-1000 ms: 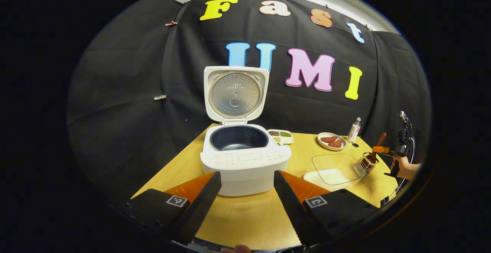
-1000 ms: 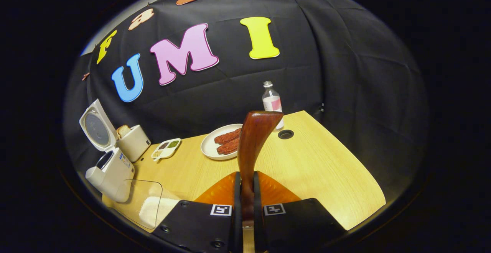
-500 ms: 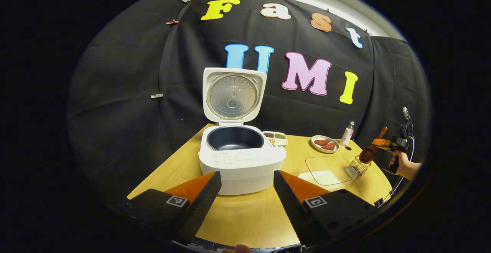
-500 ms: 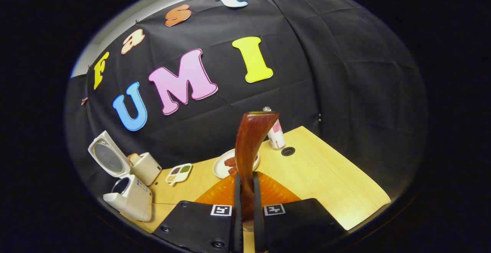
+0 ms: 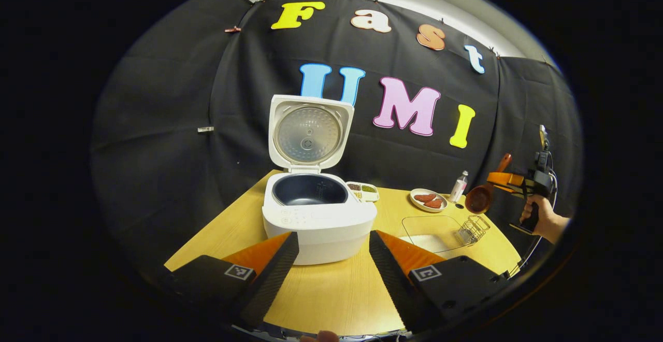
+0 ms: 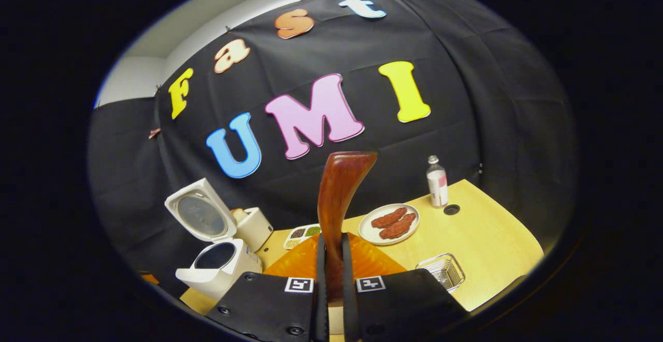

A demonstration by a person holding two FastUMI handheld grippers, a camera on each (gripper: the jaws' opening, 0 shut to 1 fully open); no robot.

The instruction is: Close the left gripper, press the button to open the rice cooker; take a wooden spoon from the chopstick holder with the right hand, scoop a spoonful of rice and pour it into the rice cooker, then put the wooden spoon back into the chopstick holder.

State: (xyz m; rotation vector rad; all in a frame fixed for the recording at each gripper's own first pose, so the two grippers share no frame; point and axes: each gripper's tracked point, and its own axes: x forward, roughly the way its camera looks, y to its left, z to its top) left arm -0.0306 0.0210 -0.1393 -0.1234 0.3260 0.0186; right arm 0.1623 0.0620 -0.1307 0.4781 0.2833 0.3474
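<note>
The white rice cooker stands open on the wooden table, its lid upright and the dark inner pot bare. My left gripper hovers open just in front of the cooker, holding nothing. At the far right my right gripper, held by a hand, is shut on the wooden spoon, which hangs in the air above the wire chopstick holder. In the right gripper view the spoon's handle rises from between the shut fingers of the right gripper. The cooker lies low at the left, the holder low at the right.
A clear container with rice sits between cooker and holder. Behind are a plate of meat, a small bottle, a sectioned dish of grains, and a white appliance with bread. A cable hole marks the table.
The right gripper has lifted the spoon up out of the chopstick holder and swung its view left. The left gripper has drawn back a little and stayed open.
</note>
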